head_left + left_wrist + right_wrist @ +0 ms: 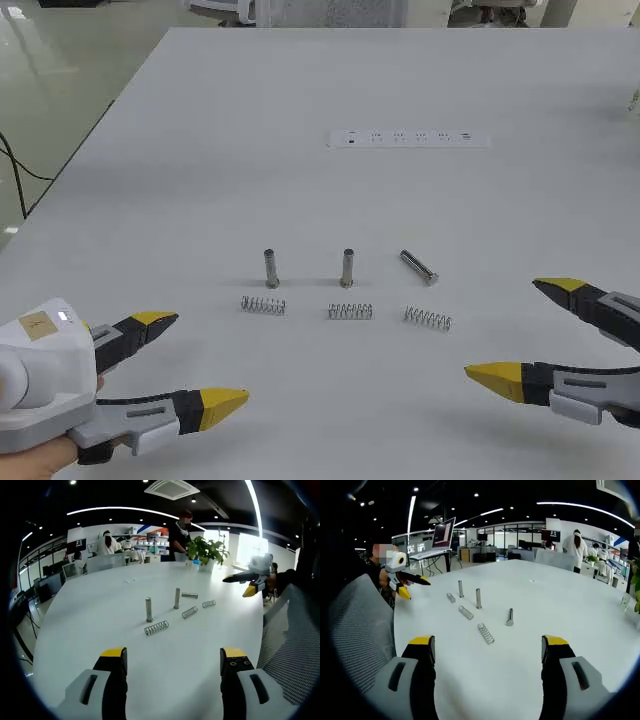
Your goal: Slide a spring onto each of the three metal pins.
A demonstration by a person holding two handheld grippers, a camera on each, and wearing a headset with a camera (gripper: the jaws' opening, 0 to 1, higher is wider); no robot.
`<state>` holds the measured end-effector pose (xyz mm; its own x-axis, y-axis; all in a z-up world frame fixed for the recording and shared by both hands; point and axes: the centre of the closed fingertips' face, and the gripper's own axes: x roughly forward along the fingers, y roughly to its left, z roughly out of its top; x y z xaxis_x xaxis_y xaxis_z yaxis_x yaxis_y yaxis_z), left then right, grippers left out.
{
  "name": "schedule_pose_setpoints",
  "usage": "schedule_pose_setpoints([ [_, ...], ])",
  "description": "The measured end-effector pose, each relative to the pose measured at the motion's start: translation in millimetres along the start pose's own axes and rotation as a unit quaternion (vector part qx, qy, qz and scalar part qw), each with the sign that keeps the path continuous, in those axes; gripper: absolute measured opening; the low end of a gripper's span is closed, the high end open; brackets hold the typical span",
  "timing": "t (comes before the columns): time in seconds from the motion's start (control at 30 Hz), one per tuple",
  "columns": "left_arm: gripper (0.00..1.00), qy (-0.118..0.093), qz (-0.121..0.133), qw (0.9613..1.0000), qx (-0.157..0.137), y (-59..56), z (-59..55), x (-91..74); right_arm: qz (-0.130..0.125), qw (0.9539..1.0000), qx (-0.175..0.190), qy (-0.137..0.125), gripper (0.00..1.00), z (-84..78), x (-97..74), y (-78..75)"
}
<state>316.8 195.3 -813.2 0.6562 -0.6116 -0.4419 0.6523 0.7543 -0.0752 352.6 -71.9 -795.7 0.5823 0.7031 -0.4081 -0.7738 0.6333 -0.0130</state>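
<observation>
jaws on the left gripper [195,360] stood wide apart with nothing between them, hovering over the near left part of the white table [300,180], and a hand [40,455] showed under its white body. the right gripper [505,330] was just as wide and just as empty, low over the near right part. between the two and a little farther out, three springs lay on their sides in a row: the left spring [263,305], the middle spring [350,312] and the right spring [427,319], all loose on the table and off the pins. just behind each spring, not touching it, was a metal pin: the left pin [271,268] and the middle pin [347,268] stood upright on their wider ends, while the right pin [418,267] lay flat and slanted, its head nearest the right spring. well beyond them a white power strip [408,138] sat in the tabletop. in the left gripper view a potted plant [207,550] stood at the far end of the table with a person [181,535] beside it; in the right gripper view a mesh chair back [360,630] showed at the left
</observation>
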Motion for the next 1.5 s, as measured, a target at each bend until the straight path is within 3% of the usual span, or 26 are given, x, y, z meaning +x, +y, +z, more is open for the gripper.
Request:
schedule_pose_setpoints([
  [1.5, 0.74, 0.004, -0.006, 1.0000, 0.003, -1.9, 1.2, 2.6, 0.001, 1.0000, -0.002, 0.009, 0.87, -2.5, -1.0, -0.7],
])
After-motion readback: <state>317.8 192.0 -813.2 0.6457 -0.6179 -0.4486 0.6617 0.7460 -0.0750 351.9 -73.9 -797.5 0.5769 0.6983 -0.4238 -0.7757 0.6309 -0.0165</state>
